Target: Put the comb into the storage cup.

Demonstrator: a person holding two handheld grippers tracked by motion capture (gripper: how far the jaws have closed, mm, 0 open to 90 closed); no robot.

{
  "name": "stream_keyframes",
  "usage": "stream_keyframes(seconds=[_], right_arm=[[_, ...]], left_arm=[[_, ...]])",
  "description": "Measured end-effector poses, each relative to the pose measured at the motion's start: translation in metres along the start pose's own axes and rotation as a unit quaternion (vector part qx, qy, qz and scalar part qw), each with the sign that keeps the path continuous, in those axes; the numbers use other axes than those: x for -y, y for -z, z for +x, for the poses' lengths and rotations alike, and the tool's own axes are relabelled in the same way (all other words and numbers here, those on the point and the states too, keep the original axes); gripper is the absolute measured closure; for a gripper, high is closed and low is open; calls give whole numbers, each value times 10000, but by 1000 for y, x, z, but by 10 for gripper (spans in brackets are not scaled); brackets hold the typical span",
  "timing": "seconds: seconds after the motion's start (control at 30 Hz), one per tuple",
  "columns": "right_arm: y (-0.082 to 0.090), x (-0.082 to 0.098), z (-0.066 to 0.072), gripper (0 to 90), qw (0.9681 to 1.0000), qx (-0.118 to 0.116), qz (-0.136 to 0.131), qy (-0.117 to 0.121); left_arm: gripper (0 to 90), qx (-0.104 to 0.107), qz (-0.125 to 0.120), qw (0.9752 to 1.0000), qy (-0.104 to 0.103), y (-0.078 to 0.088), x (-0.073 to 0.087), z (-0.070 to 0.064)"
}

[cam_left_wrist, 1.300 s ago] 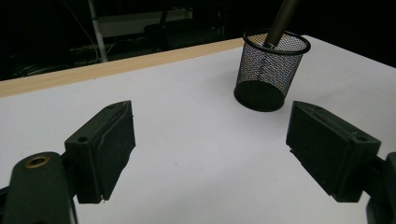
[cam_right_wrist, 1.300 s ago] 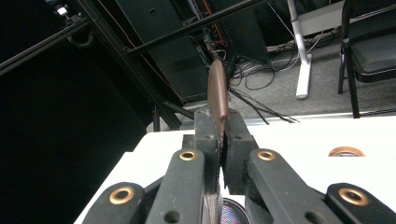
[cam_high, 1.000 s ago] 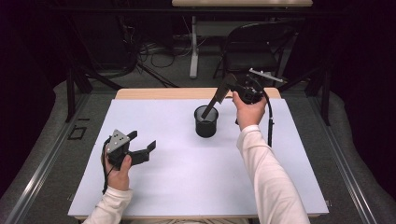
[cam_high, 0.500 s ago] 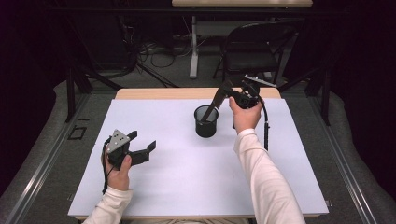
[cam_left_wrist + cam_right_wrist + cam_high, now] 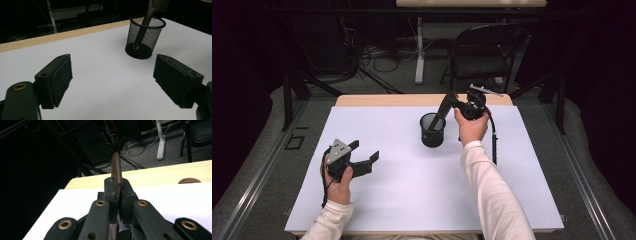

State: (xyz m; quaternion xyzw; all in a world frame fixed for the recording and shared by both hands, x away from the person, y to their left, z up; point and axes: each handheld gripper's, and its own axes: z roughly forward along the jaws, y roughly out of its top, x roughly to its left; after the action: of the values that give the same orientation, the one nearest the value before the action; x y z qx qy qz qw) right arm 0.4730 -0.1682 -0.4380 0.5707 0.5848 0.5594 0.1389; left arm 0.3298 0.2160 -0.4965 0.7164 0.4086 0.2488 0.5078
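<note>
Right gripper lowering a dark tool into the mesh cup, left gripper idle.

The right gripper (image 5: 451, 101) has its 2 fingers (image 5: 110, 192) clamped tight on a slim dark tool (image 5: 116, 168), something like a comb or brush handle; its handle end pokes out past the fingertips in the right gripper view. In the left gripper view the tool slants down into the black mesh cup (image 5: 144, 36), its lower end near the cup's floor. The cup stands upright on the white table (image 5: 412, 200), toward the far edge and a little right of the middle. The left gripper (image 5: 362, 157) sits low over the near left part of the table, well apart from the cup, its fingers (image 5: 57, 78) spread wide with nothing between them.
</note>
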Motion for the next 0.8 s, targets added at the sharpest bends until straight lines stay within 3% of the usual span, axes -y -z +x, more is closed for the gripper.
stream_keyframes(seconds=[0.8], right_arm=[[-5,9,-11,871,9995,-84,11,-292]], left_arm=[[157,-49,42,10000,6,-1,1,0]])
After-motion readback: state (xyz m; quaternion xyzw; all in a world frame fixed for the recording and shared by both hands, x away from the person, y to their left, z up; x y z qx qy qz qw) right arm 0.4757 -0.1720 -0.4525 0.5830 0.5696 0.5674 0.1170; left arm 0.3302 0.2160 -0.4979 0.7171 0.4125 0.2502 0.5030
